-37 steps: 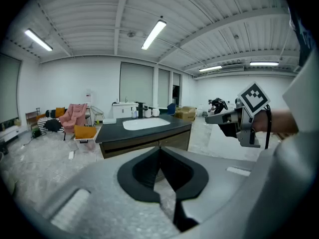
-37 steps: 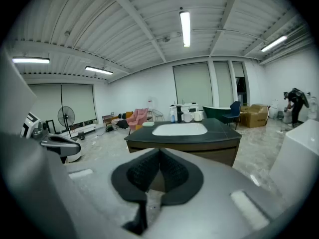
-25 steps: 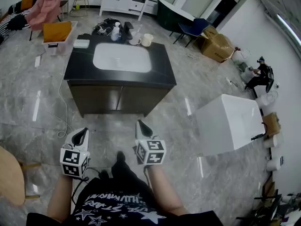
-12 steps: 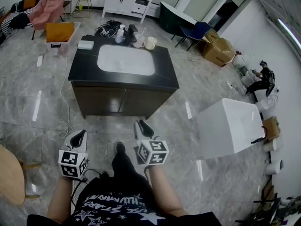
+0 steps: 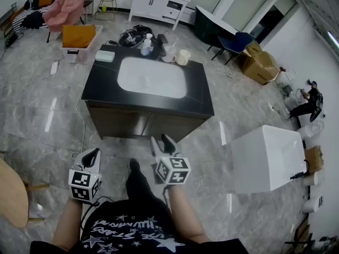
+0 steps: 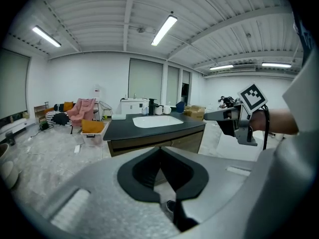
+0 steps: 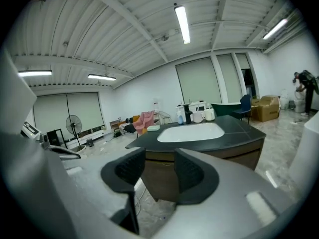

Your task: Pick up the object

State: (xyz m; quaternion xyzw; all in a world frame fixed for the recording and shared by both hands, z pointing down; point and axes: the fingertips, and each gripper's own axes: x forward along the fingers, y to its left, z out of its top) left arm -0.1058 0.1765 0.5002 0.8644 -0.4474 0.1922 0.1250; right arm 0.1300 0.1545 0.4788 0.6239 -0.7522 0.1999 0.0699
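Vanity (image 5: 100, 84) nearer; right hand-held gripper (image 5: 160, 142) newly agape, left (image 5: 95, 153) closed; fan (image 7: 74, 124) only in right gripper view

I look out over a pale grey marble floor (image 5: 47, 115) with a dark vanity (image 5: 148, 123) in the middle of it, its black top framing a white basin (image 5: 152, 77). A white sideboard (image 5: 159, 3) stands at the far wall, with a pink cloth (image 5: 66, 7) hanging to its left and a blue chair (image 5: 238, 40) and cardboard boxes (image 5: 260, 66) to its right. A white tub (image 5: 265, 157) stands nearer, on the right. Strip lights (image 7: 182, 24) run along the ribbed white ceiling (image 7: 124, 39), and the windows (image 7: 199, 81) have their blinds down
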